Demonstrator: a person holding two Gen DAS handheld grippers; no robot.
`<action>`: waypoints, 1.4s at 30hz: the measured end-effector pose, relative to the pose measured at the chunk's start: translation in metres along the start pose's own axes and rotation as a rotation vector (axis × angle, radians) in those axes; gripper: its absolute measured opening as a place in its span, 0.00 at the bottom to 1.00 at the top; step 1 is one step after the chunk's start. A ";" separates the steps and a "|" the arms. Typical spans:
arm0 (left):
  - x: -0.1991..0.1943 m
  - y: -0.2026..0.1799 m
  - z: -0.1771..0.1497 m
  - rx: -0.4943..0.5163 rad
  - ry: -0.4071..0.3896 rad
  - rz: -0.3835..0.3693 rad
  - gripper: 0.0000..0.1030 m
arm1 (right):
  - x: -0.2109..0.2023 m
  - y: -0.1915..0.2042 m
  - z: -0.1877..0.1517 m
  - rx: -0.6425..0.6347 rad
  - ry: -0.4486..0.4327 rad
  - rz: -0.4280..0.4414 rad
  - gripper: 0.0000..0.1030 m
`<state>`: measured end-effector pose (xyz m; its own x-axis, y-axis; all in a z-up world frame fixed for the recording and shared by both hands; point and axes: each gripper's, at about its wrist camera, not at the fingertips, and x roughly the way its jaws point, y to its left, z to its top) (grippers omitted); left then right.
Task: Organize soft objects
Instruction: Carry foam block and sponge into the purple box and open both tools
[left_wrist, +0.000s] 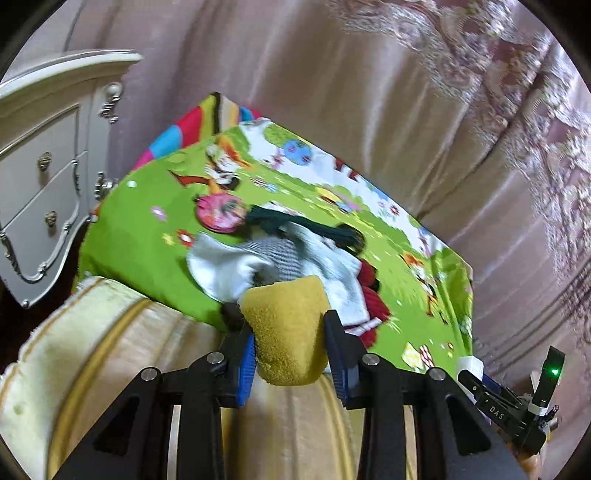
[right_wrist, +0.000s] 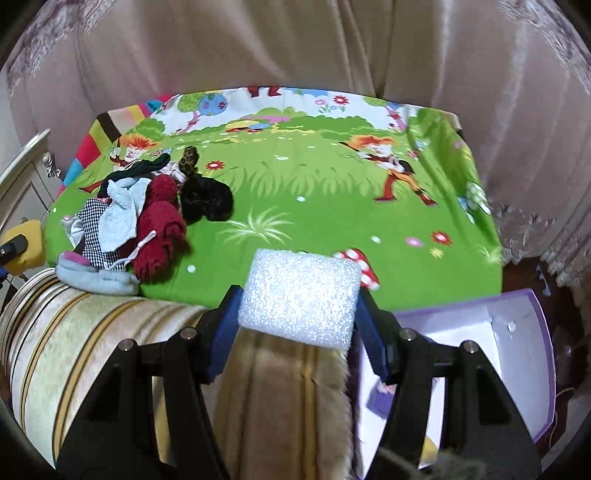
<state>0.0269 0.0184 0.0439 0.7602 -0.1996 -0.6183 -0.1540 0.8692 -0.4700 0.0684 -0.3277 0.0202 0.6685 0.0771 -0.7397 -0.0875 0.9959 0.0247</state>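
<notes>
My left gripper (left_wrist: 290, 332) is shut on a yellow sponge (left_wrist: 286, 328) and holds it over the near edge of the green cartoon-print cloth (left_wrist: 147, 236). The yellow sponge also shows at the left edge of the right wrist view (right_wrist: 27, 245). My right gripper (right_wrist: 295, 306) is shut on a white foam block (right_wrist: 299, 299) above the cloth's near edge (right_wrist: 314, 206). A pile of soft clothes lies on the cloth: white and checked pieces (left_wrist: 273, 262), a red knit (right_wrist: 159, 229), a black fuzzy piece (right_wrist: 208, 201), a grey slipper (right_wrist: 96, 278).
A cream striped cushion (right_wrist: 92, 332) lies under both grippers. An open white and purple box (right_wrist: 517, 339) sits at the right. A white drawer cabinet (left_wrist: 48, 166) stands at the left. Pink curtains (right_wrist: 295, 40) hang behind. My right gripper's body (left_wrist: 517, 402) shows at lower right.
</notes>
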 end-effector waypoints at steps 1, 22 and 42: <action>0.001 -0.006 -0.002 0.012 0.005 -0.008 0.34 | -0.004 -0.005 -0.003 0.011 -0.003 -0.001 0.62; 0.035 -0.168 -0.084 0.350 0.243 -0.232 0.34 | -0.066 -0.114 -0.064 0.160 -0.042 -0.163 0.62; 0.056 -0.288 -0.157 0.654 0.430 -0.392 0.50 | -0.083 -0.175 -0.090 0.315 -0.056 -0.216 0.65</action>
<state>0.0151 -0.3139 0.0453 0.3584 -0.5775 -0.7335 0.5620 0.7609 -0.3245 -0.0379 -0.5130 0.0171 0.6867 -0.1420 -0.7129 0.2848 0.9549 0.0842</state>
